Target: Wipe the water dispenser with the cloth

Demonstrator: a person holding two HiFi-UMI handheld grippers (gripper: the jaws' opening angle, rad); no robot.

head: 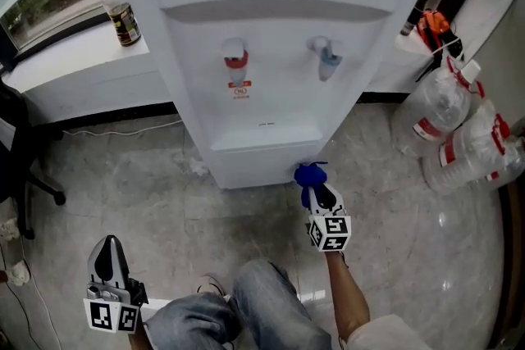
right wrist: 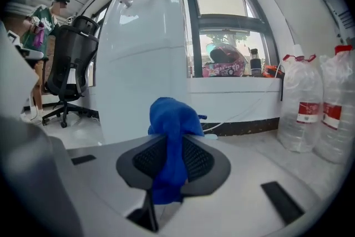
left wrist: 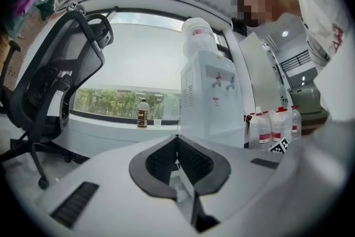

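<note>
The white water dispenser (head: 271,37) stands ahead of me, with a red tap (head: 235,61) and a blue tap (head: 326,57) above its drip recess. My right gripper (head: 315,188) is shut on a bunched blue cloth (head: 309,174), and the cloth sits at the lower right front corner of the cabinet. In the right gripper view the cloth (right wrist: 169,119) hangs down between the jaws of the gripper (right wrist: 172,159), close to the dispenser's side (right wrist: 144,64). My left gripper (head: 107,248) is low at the left, away from the dispenser (left wrist: 213,97). It (left wrist: 178,168) is shut and holds nothing.
Several large water bottles (head: 459,135) lie on the floor at the right. A brown bottle (head: 123,16) stands on the window sill at the left, and a black office chair (head: 16,168) is at the far left. My knees in jeans (head: 246,307) are below. A person (right wrist: 47,19) stands behind the chair.
</note>
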